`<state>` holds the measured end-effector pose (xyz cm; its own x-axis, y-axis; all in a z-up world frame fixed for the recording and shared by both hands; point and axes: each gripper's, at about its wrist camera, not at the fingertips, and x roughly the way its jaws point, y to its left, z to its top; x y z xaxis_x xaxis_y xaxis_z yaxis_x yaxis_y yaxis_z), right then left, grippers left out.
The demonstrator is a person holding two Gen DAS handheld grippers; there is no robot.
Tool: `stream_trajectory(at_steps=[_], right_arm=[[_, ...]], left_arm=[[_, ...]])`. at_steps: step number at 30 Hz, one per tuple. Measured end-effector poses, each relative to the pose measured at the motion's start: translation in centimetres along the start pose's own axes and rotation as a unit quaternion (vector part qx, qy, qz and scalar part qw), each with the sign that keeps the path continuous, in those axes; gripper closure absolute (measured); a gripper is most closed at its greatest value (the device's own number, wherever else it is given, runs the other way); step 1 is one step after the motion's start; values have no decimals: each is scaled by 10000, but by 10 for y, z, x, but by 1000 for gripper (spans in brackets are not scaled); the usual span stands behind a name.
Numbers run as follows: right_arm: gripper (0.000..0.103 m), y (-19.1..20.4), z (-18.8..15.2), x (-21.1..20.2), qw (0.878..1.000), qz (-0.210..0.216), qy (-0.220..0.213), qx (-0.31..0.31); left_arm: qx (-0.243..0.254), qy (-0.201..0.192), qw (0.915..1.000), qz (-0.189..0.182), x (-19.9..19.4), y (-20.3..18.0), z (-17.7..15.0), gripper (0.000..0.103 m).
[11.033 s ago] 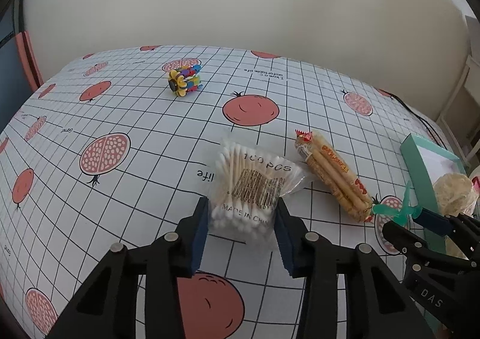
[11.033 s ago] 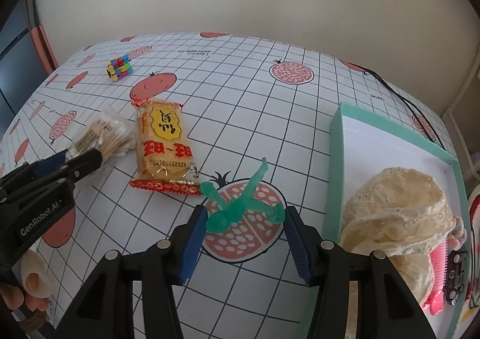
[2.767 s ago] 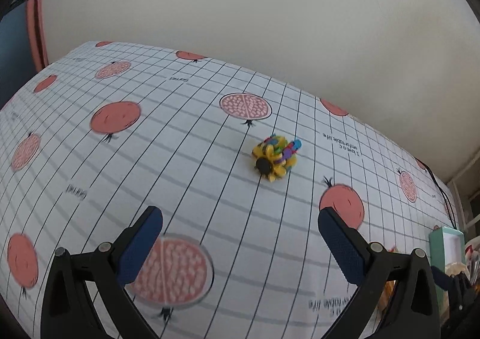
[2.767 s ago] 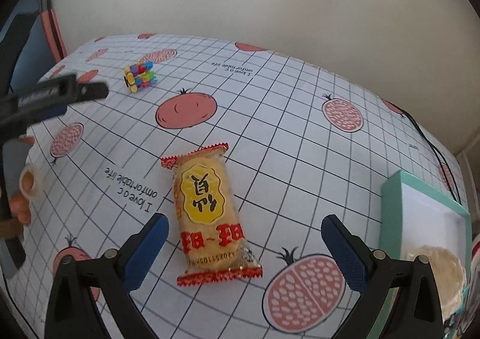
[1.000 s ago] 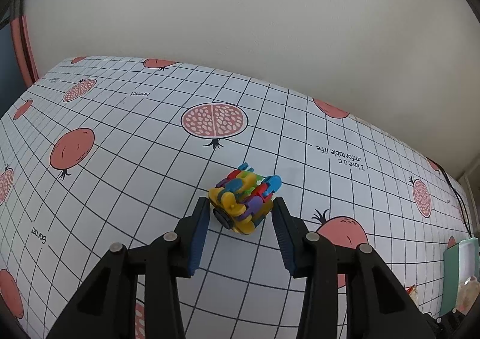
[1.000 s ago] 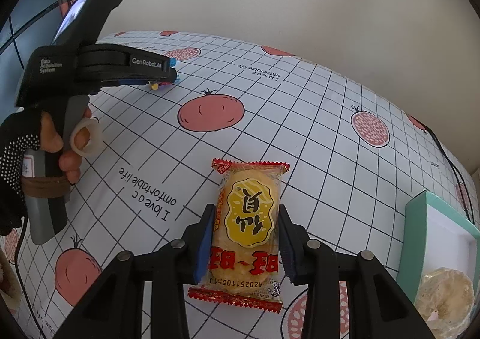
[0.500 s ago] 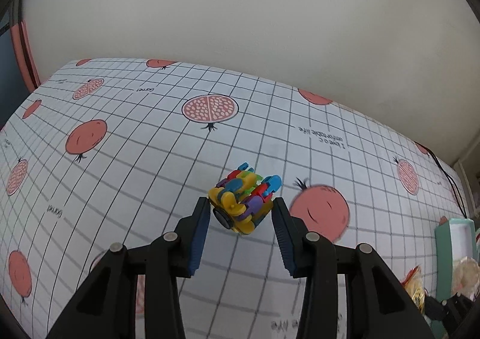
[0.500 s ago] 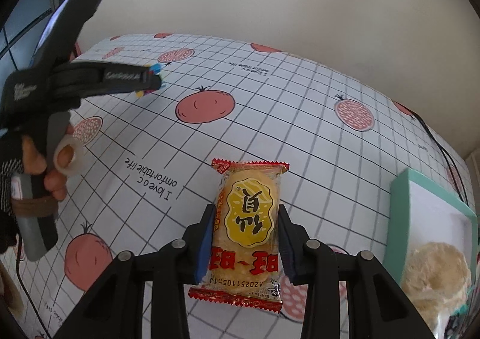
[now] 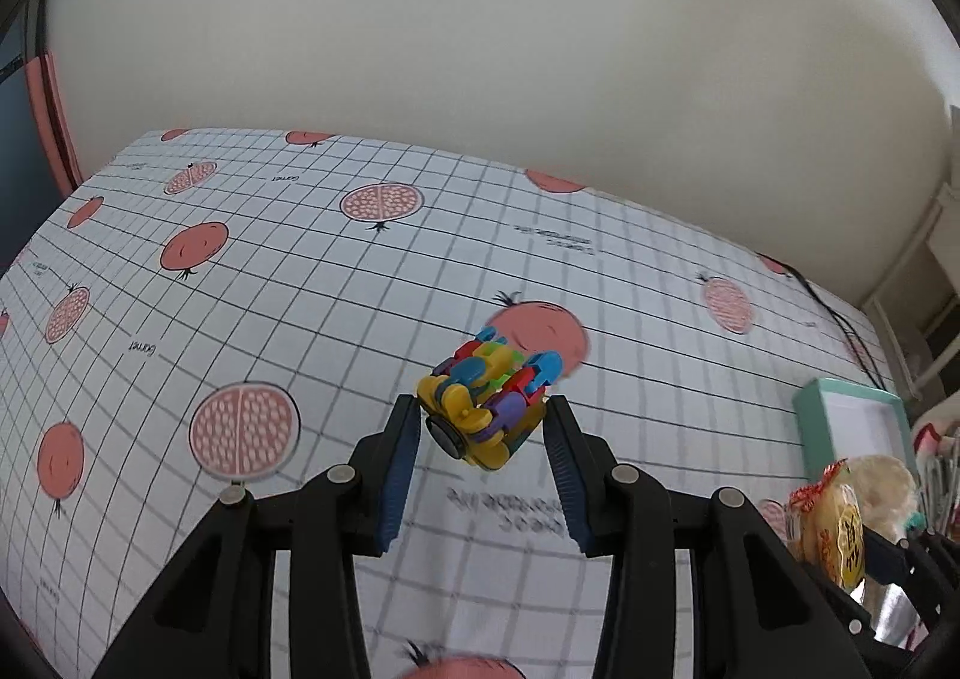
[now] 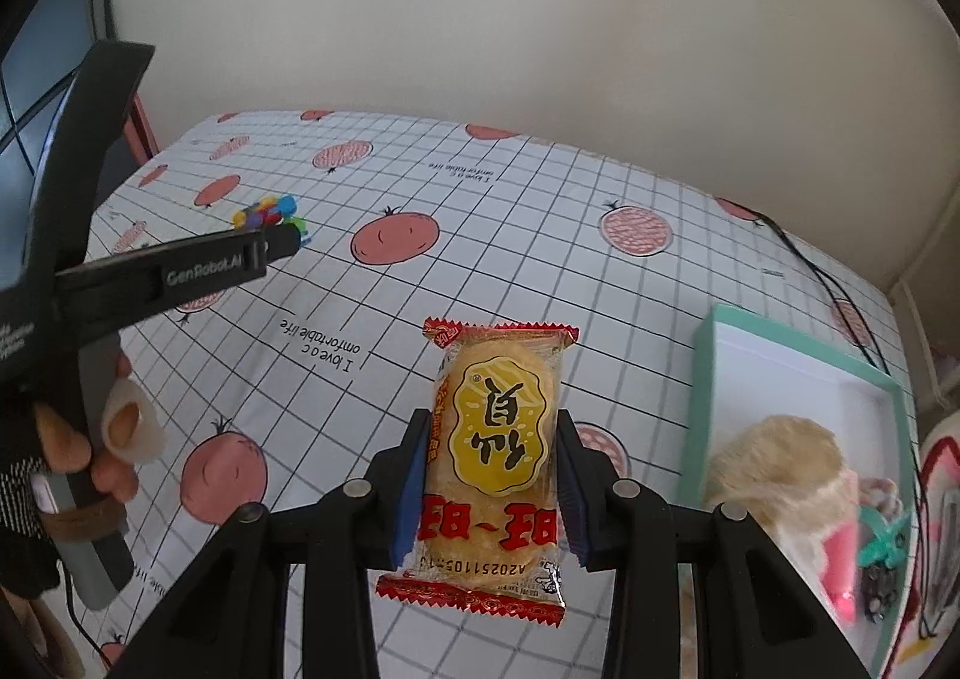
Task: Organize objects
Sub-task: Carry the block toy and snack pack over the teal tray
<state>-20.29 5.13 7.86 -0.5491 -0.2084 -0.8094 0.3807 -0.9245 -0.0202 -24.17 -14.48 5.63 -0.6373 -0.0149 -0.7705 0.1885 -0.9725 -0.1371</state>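
Note:
My left gripper [image 9: 480,433] is shut on a multicoloured plastic block toy [image 9: 489,409], held in the air above the pomegranate-print tablecloth [image 9: 240,271]. The same toy [image 10: 267,214] shows at the left gripper's tip in the right wrist view. My right gripper [image 10: 492,451] is shut on a yellow and red rice cracker packet [image 10: 498,439], lifted off the cloth just left of the teal box [image 10: 702,391]. That packet [image 9: 834,529] also appears at the lower right of the left wrist view.
The teal box holds a cream lacy item [image 10: 780,463], a pink thing [image 10: 840,559] and a teal clip [image 10: 882,541]. A black cable [image 10: 828,283] runs along the table's far right. A gloved hand [image 10: 90,457] holds the left gripper's handle. A cream wall stands behind the table.
Both grippers closed on their objects about a second ago and have since lifted them. The left one has carried the block toy rightward toward the box; the right one has raised the packet.

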Motion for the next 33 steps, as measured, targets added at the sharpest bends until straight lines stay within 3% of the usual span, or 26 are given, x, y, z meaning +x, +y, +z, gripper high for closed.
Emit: stream_trajectory(at_steps=[22, 33], right_arm=[[62, -52, -37, -77, 9979, 30, -394, 505], [62, -90, -52, -84, 9955, -60, -457, 823]], left_arm=[[-347, -209, 9982, -443, -81, -69, -60, 59], [-511, -397, 9952, -732, -113, -93, -56, 59]])
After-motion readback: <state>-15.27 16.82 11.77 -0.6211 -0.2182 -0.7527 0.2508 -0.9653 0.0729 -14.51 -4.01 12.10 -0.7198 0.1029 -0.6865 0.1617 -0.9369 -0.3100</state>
